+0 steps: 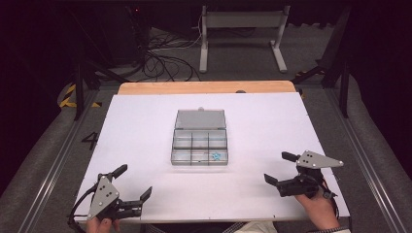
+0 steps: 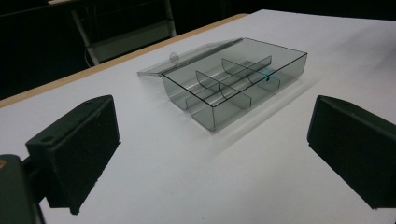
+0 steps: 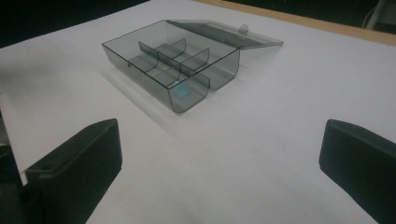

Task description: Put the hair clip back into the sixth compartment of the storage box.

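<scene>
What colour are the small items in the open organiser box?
Light blue small items, clearest in the high view.

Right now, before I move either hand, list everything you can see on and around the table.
compartment box: one, clear smoky grey, open, middle of the table
lid: one, clear grey, folded back flat on the far side of the box
small blue items: a few, blue, in the box's near right compartment; too small to identify
table: one, white top with a wooden far edge
metal stand: one, light grey, on the floor beyond the table
cables: several, black, on the floor beyond the table
left hand-held gripper: one, black, near left corner, open
right hand-held gripper: one, black, near right, open
</scene>
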### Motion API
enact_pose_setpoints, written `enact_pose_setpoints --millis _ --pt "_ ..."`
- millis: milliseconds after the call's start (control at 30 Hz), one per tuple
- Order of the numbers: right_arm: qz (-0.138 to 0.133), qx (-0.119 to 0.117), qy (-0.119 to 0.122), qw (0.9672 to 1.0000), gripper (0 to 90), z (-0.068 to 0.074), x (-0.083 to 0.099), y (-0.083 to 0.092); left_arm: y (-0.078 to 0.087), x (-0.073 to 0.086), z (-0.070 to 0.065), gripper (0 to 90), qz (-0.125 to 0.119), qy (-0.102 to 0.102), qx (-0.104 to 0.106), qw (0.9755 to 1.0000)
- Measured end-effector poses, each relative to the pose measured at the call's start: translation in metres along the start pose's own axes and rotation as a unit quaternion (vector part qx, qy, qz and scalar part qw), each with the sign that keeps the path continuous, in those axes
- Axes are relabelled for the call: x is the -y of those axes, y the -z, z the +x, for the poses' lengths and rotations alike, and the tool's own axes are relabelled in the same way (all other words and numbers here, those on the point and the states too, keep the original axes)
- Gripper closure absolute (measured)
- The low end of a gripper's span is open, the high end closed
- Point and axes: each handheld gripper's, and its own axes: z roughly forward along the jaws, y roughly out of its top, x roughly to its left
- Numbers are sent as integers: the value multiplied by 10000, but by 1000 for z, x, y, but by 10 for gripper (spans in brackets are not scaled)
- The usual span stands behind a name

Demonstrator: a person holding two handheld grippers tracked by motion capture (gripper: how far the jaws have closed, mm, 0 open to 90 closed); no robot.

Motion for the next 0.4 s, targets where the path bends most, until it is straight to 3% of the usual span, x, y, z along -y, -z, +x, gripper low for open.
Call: enact_pose_setpoints --millis 167,400 --pt "57 -74 -153 9998 1 -1 12 -4 0 0 0 28 -26 -5 8 10000" --pt "197 108 -154 9996 1 0 19 -9 1 0 0 28 -29 -12 13 10000"
